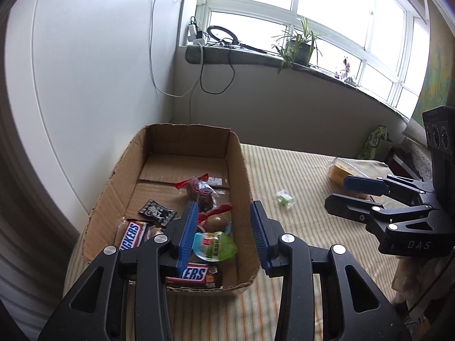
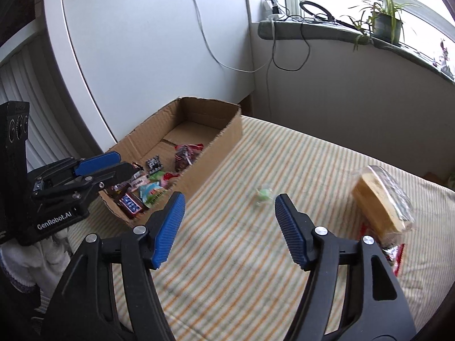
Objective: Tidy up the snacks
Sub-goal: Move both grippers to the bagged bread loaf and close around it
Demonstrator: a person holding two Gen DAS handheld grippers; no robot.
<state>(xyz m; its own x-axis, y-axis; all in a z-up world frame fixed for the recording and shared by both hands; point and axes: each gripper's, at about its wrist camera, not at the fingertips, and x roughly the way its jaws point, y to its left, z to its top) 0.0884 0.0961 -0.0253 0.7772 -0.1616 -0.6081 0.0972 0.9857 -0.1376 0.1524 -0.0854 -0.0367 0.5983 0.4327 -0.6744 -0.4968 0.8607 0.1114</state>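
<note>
Right up front, your left gripper (image 1: 221,227) hangs over the near end of the cardboard box (image 1: 241,170), fingers spread wide with nothing between them. Below sit two Snickers bars (image 1: 196,274), a green jelly cup (image 1: 214,245), a black sachet (image 1: 155,212) and a few red-wrapped sweets, so the box is clearly where stuff goes.

Your right gripper (image 2: 227,227) is out over the striped bedcover (image 2: 227,284), fingers parted and empty too. Two things are left out there: a small green wrapped candy (image 2: 263,194) lying near the box's right wall, and a clear-wrapped sandwich-type pack (image 2: 381,201) well off to the right, resting on something red I can't make out.

My guess is the candy is next. It looks featherlight with a crinkly, slippery wrapper, and the bedding is soft, so it'll probably sink or skate if you push down. I'd pinch across the candy body itself, not the twisted ends. The sandwich pack looks squashy, so take it across the flat sides and go easy on the squeeze.
</note>
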